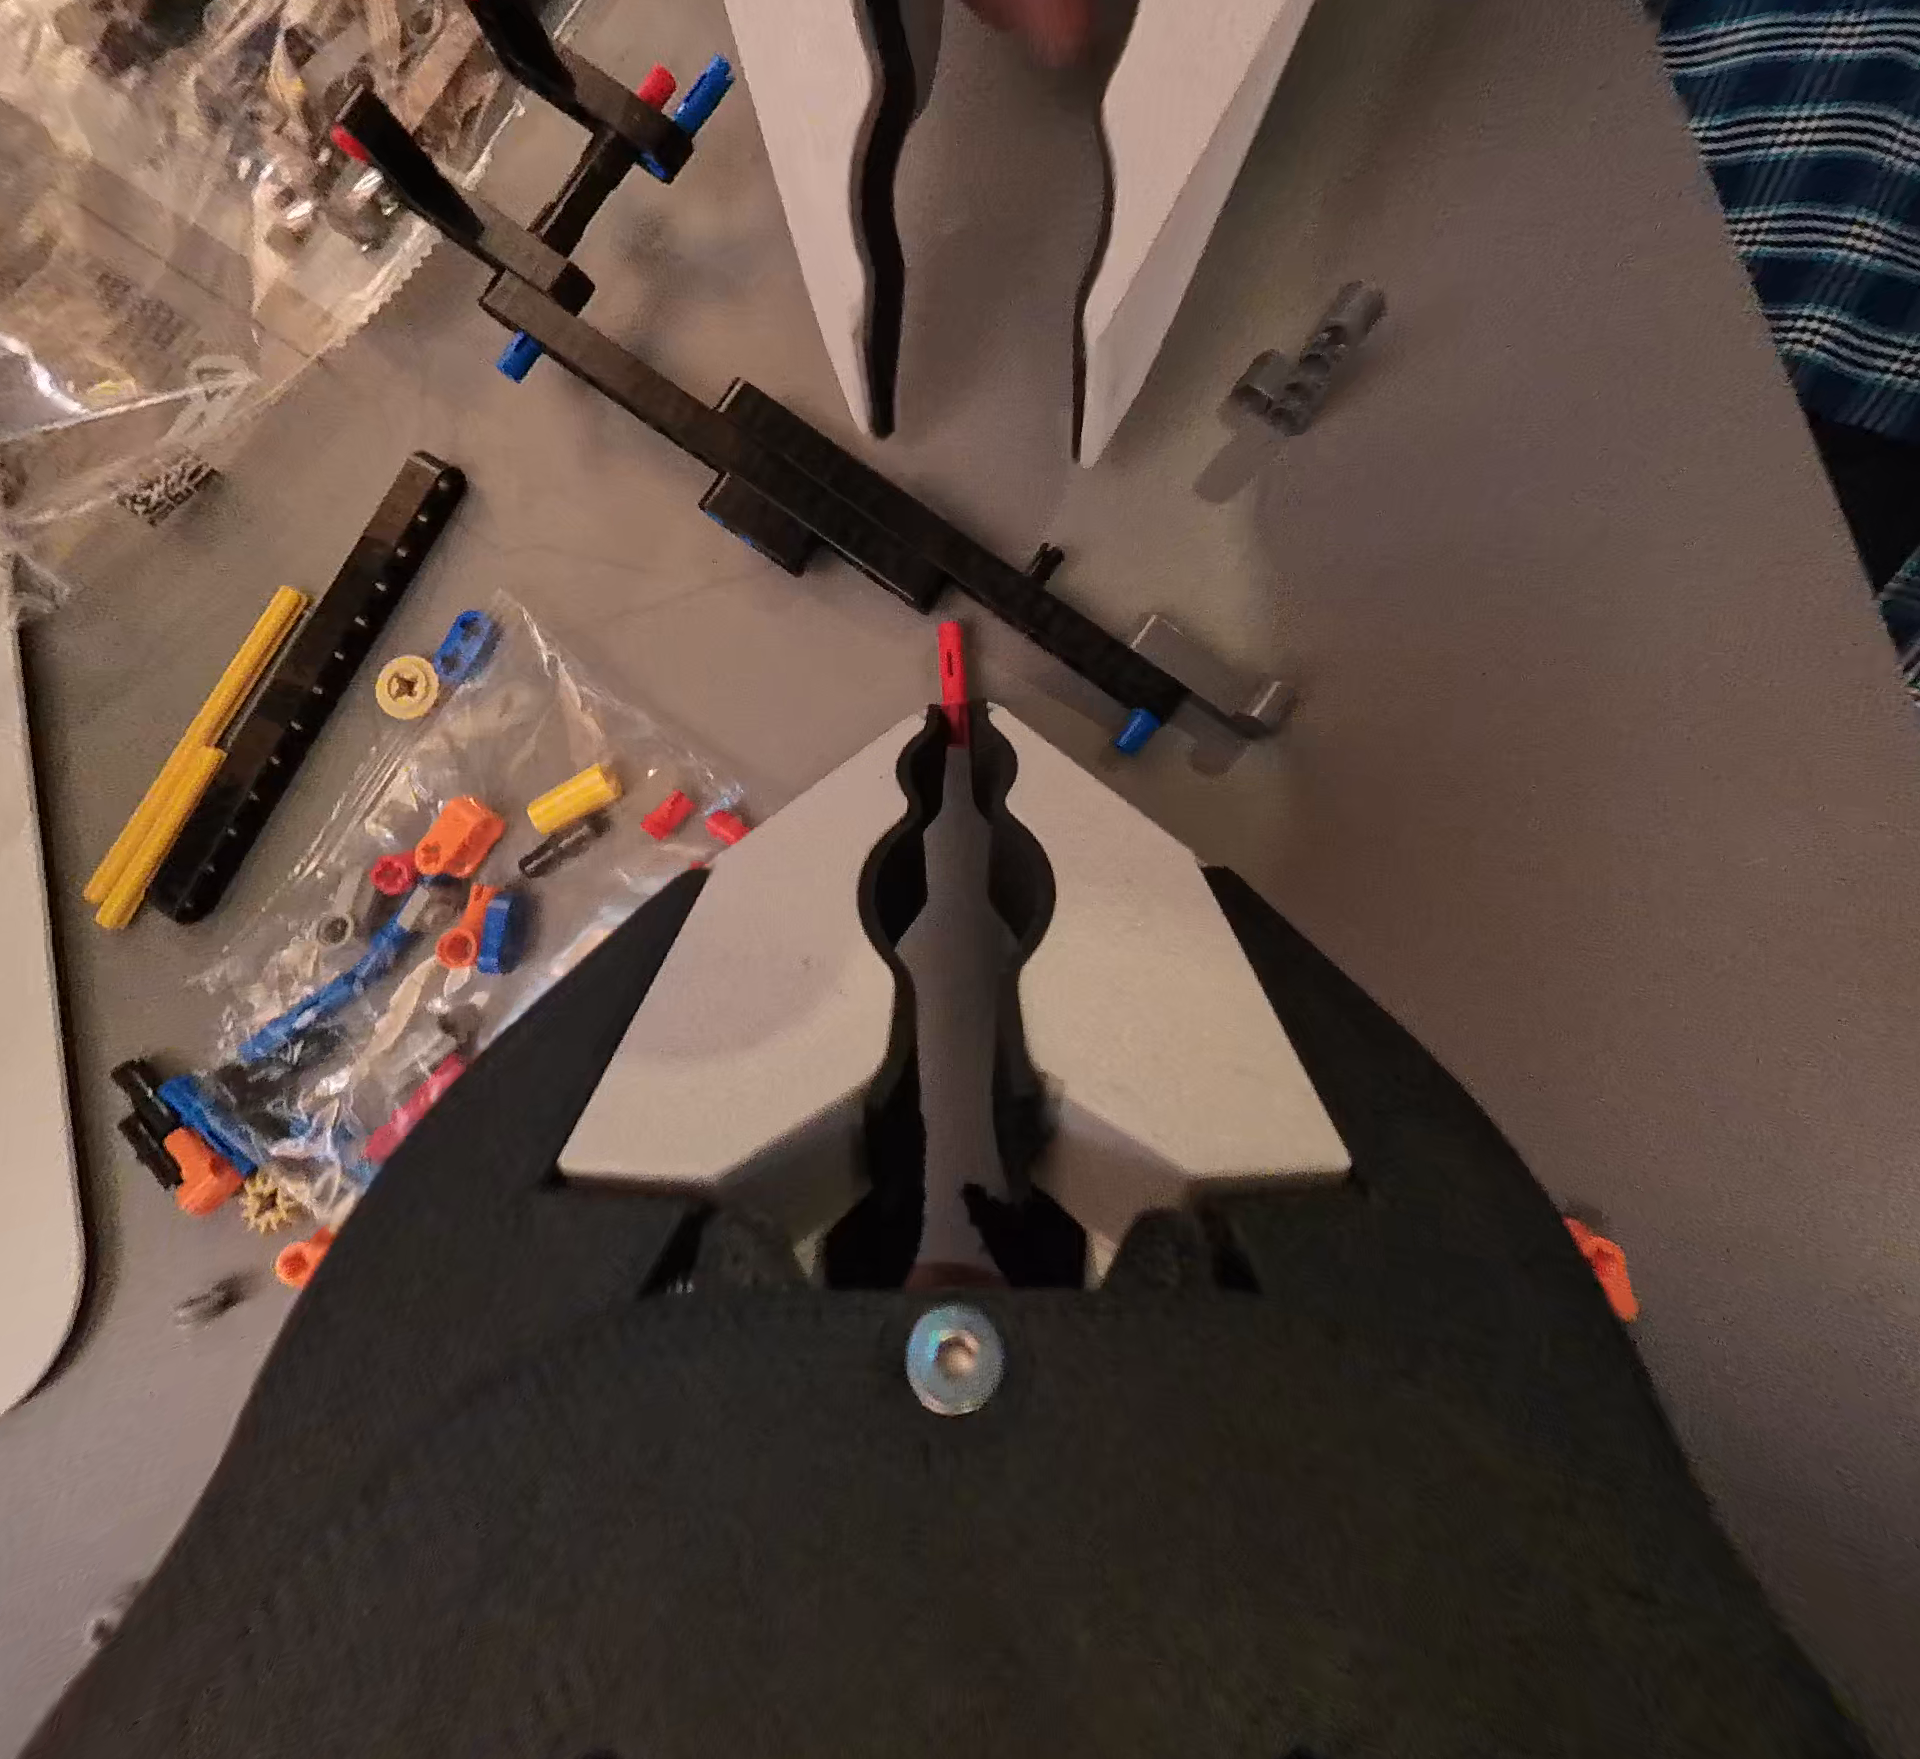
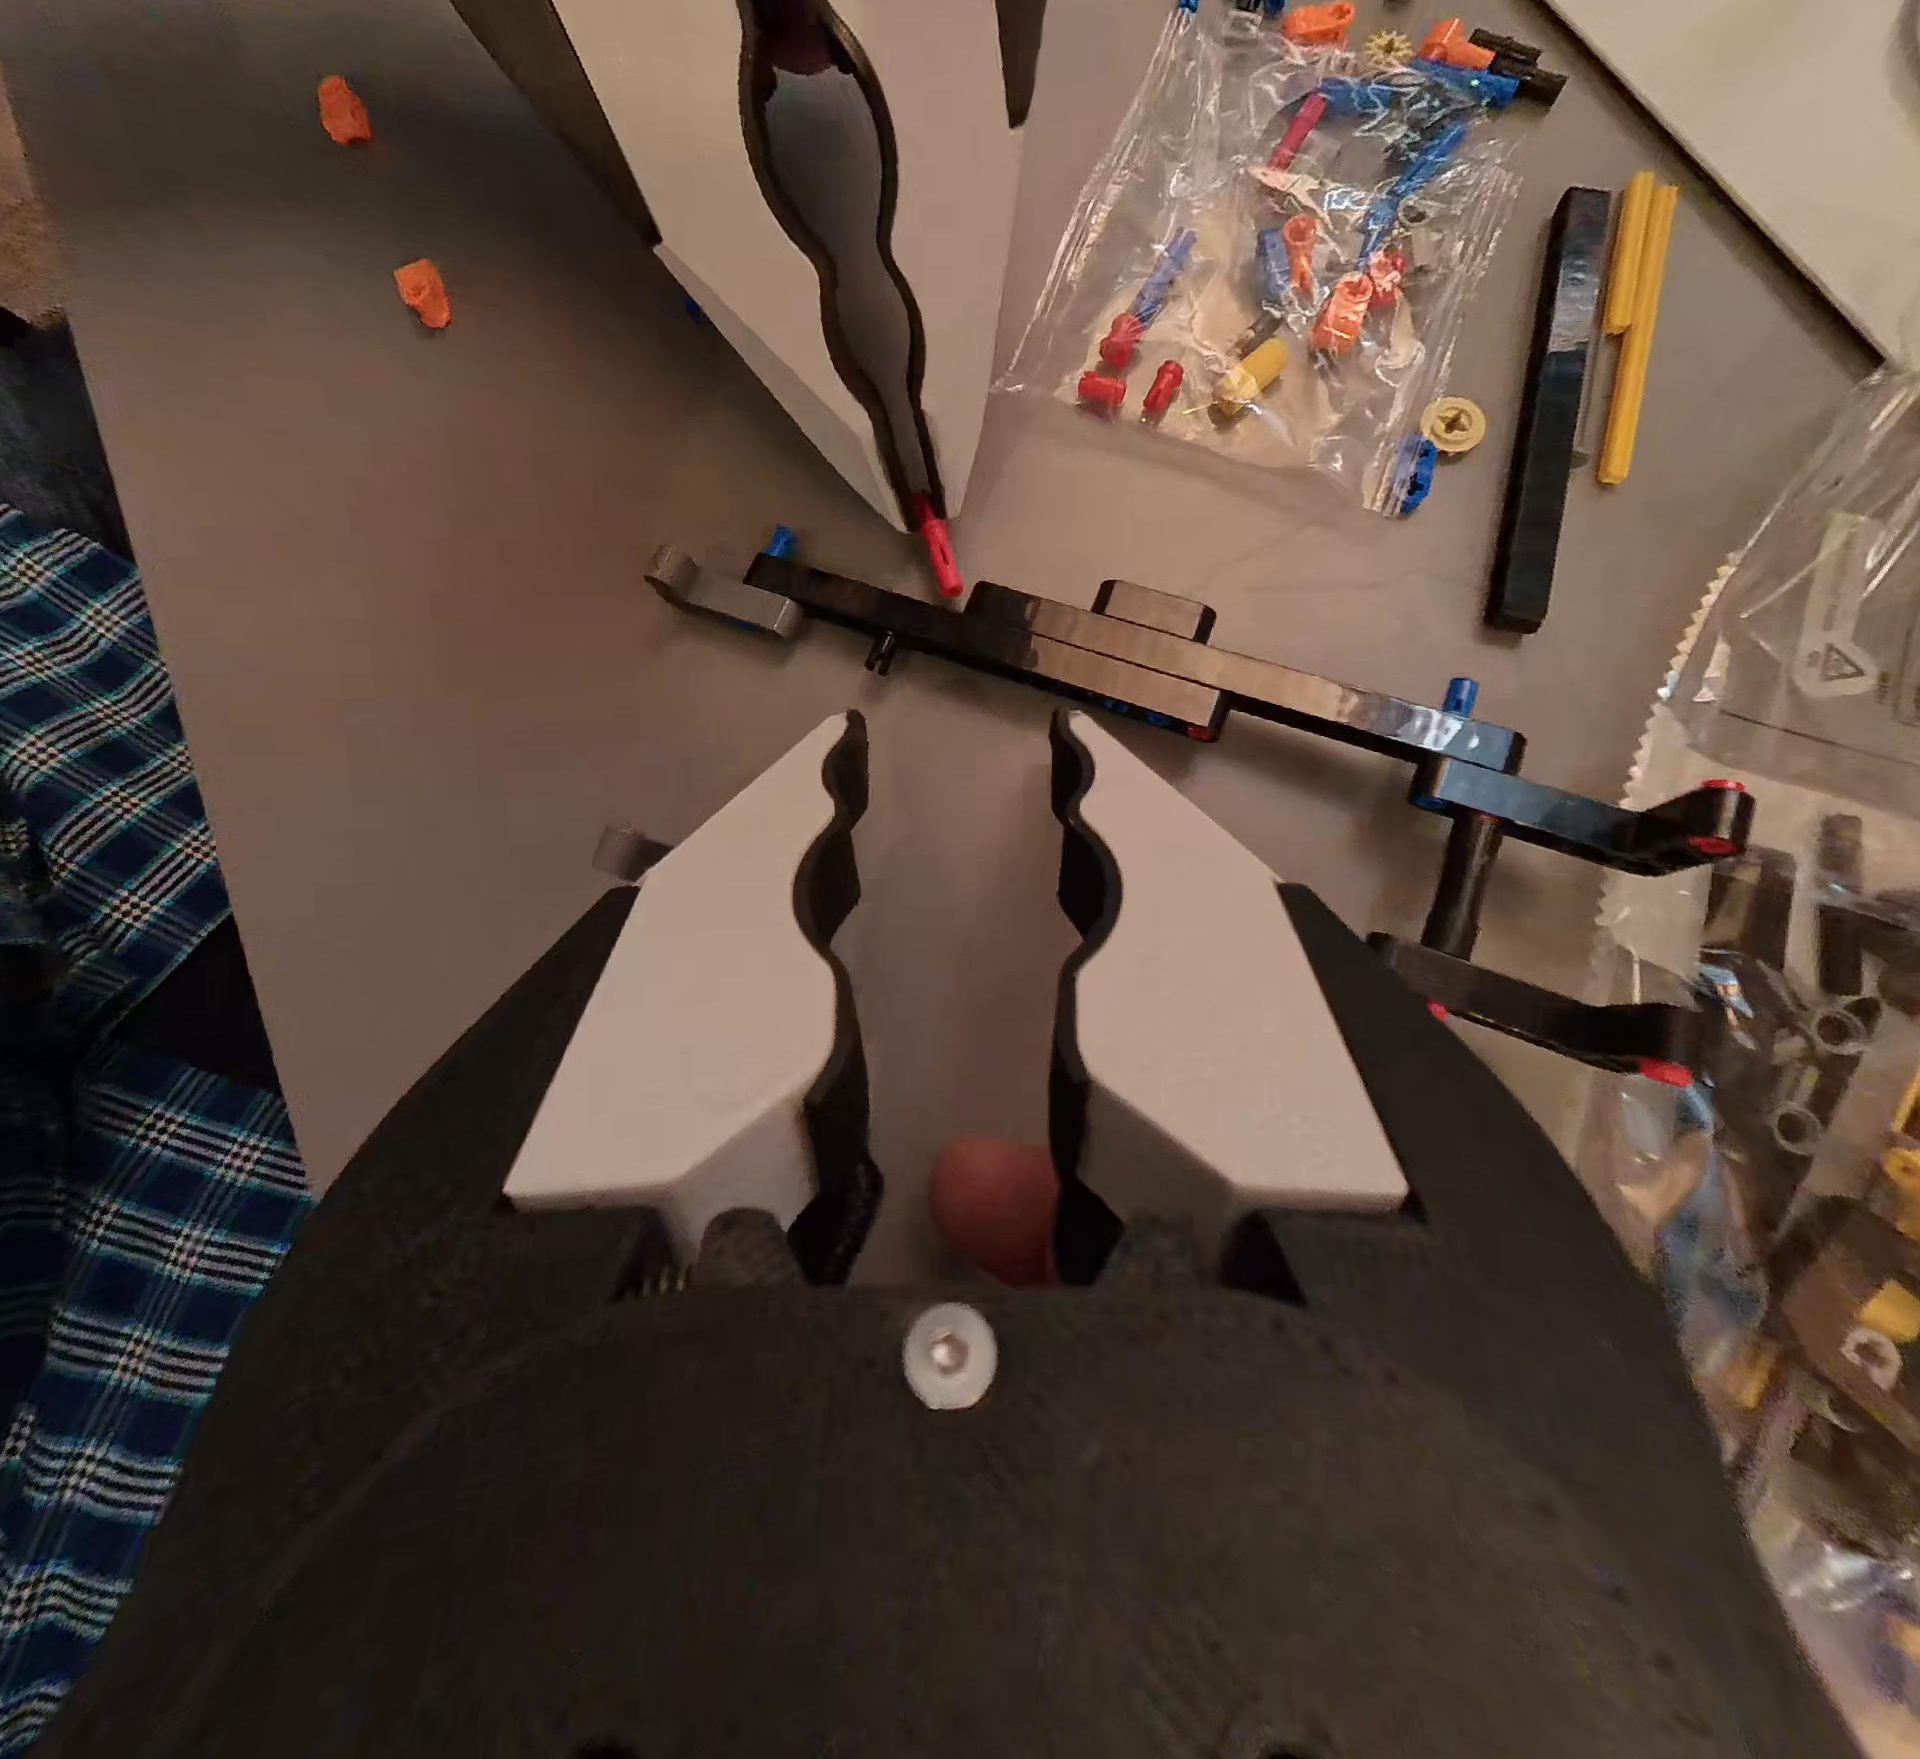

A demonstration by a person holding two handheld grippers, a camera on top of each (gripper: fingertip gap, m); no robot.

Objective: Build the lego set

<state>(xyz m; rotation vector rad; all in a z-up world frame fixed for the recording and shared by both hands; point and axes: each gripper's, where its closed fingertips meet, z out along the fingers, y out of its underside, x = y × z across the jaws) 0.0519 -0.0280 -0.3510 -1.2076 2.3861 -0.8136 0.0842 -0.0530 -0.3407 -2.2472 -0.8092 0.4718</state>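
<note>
Clearly the long black beam assembly [image 2: 1101, 660] bristles with blue pins [image 2: 1460, 694].

My left wrist camera looks steeply down along my left gripper [image 1: 954, 717], close above the grey table [image 1: 1455, 878]. My right wrist camera faces it from the opposite side. Both share mid-frame the black beam assembly [image 1: 831, 483] [image 2: 1091, 649] and the red pin [image 1: 951, 660] [image 2: 935, 551].

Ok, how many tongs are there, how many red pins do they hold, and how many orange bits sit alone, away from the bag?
Tongs: 2, left tongs and right tongs
Red pin held: 1
Orange bits alone: 2
Total: 5
</note>
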